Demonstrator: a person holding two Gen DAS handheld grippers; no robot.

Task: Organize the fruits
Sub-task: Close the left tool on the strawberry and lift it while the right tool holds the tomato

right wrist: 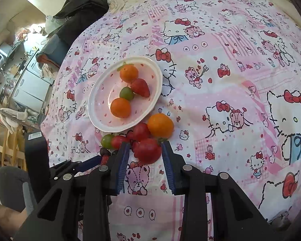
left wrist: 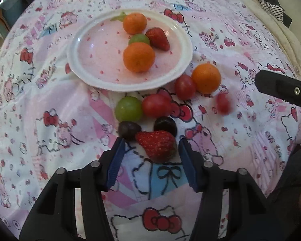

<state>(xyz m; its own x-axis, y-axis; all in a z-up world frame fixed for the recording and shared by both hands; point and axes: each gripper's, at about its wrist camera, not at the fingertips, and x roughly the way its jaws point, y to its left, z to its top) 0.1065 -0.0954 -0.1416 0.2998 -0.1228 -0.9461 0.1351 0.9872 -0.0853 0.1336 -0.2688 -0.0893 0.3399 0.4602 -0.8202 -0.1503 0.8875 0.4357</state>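
Observation:
A strawberry (left wrist: 156,146) lies on the cloth between the blue pads of my left gripper (left wrist: 151,141), which is open, with a gap on the left side. Just beyond it lie two dark grapes (left wrist: 129,129), a green grape (left wrist: 128,108), two red tomatoes (left wrist: 156,105) and an orange (left wrist: 205,78). The white plate (left wrist: 80,60) holds two oranges (left wrist: 138,57), a green grape and a strawberry (left wrist: 157,38). My right gripper (right wrist: 145,144) is shut on a red tomato (right wrist: 147,150). In the left wrist view that fruit (left wrist: 222,103) is blurred, off the right finger (left wrist: 281,88).
The pink cartoon-print cloth (right wrist: 230,80) covers the whole surface and is bare to the right of the fruit. Dark clothing (right wrist: 78,6) lies at its far left edge, with room furniture (right wrist: 30,84) beyond. A blue pad (right wrist: 90,163) of the left gripper shows low on the left.

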